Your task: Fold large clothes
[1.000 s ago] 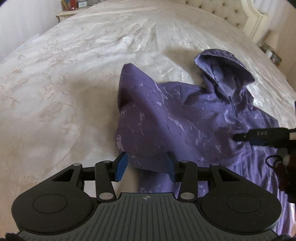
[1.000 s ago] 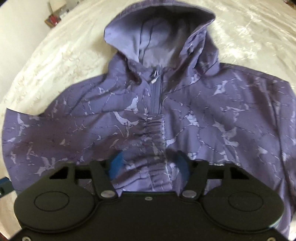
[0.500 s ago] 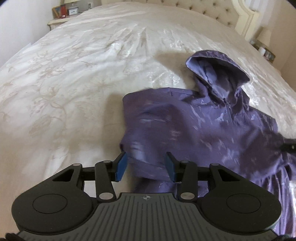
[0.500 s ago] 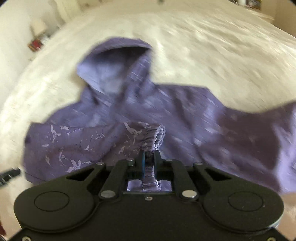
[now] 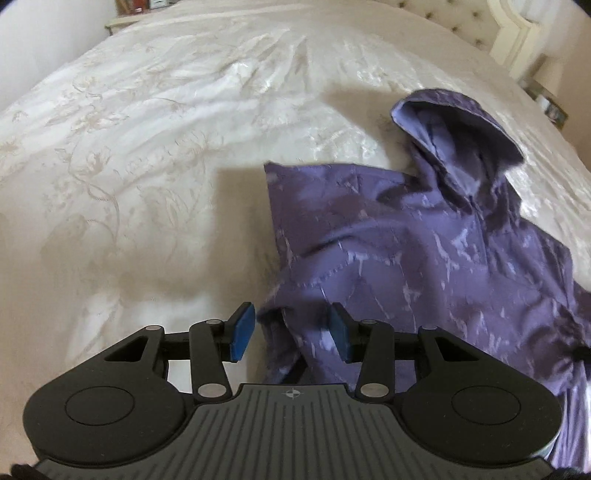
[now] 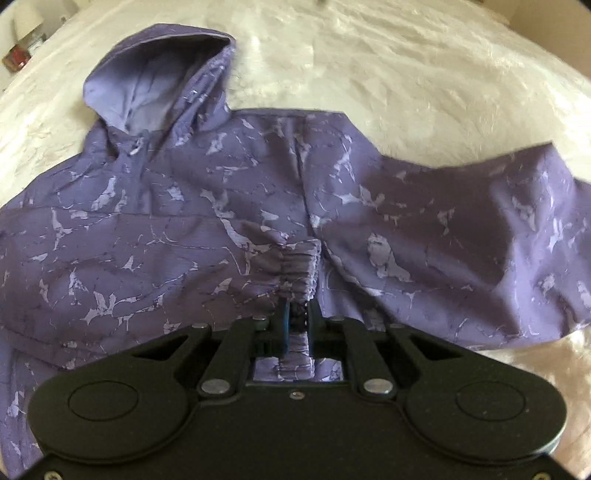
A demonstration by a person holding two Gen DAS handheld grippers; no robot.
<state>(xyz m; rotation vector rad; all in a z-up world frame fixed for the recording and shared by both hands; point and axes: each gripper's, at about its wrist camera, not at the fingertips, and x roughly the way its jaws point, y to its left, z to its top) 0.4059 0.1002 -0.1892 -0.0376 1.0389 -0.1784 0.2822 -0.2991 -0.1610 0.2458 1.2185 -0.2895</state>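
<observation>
- Spreading over almost the whole of both views, the cream bedspread [image 5: 155,155] leaves wide bare room to the left and far side of the garment; its tufted headboard [image 5: 454,18] is cut off at the far right corner of the left wrist view
- Lying flat on that bedspread, the purple hooded jacket [image 6: 207,206] has its hood [image 6: 155,81] at the far end and its left sleeve folded across the chest, while the other sleeve [image 6: 498,229] stretches out to the right, its end past the picture's edge
- Pointing steeply down, the right gripper [image 6: 297,314] has its blue pads nearly together on the gathered elastic cuff [image 6: 295,269] of the folded sleeve; the jaws are easing apart slightly, and the cuff is between them
- Tilted down less steeply, the left gripper [image 5: 291,328] stands with its jaws well apart over the jacket's near left edge; a fold of purple cloth sits between the pads, nearer the right one, and neither pad visibly presses on it
- Straight and clean, the folded left edge [image 5: 273,206] of the jacket meets bare bedspread, with shadow just beside it
- Blurred and small, a nightstand [image 5: 140,11] at the far left corner carries things too unclear to name
- Hidden under both gripper bodies is the jacket's near hem
</observation>
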